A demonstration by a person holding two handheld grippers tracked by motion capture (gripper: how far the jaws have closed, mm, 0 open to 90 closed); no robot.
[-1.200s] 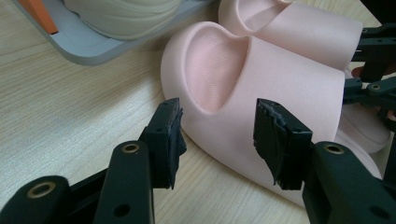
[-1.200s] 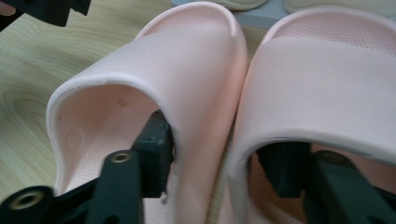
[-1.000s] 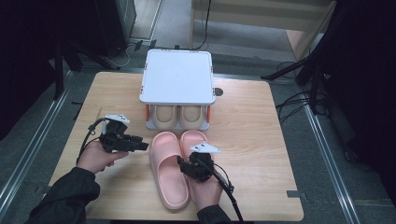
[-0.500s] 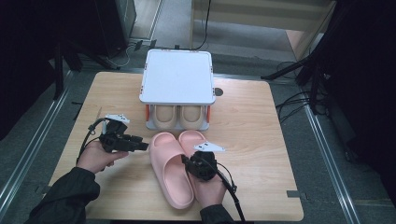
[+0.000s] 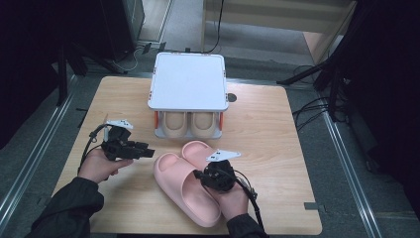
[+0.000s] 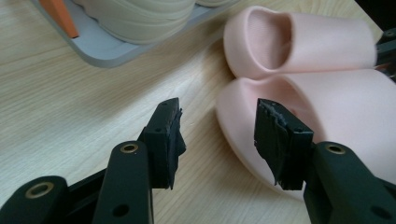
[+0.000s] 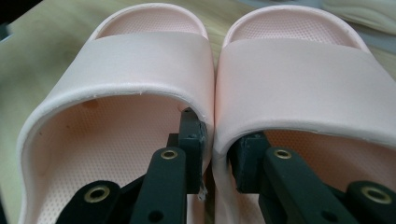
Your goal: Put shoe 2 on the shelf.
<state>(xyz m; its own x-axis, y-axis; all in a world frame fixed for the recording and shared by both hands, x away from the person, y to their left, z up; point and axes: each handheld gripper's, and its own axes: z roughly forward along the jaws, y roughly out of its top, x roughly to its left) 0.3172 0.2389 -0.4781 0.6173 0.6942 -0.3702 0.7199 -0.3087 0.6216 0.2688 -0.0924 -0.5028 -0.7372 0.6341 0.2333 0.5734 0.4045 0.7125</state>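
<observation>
Two pink slippers [image 7: 210, 84] lie side by side, their inner walls touching. The right gripper [image 7: 219, 149] has just been closing, one jaw inside each slipper, pinching those two walls together.

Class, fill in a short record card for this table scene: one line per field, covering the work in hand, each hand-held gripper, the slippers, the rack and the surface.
Work in hand: gripping a pair of pink slippers together
Right hand-held gripper: one jaw inside each slipper, just been closing, pinching the two adjoining inner walls
Left hand-held gripper: jaws open, nothing between them, beside the slippers' toes
Slippers: side by side, touching, toes toward the rack
Rack: white top, beige slippers on its lower shelf
Surface: wooden table
</observation>
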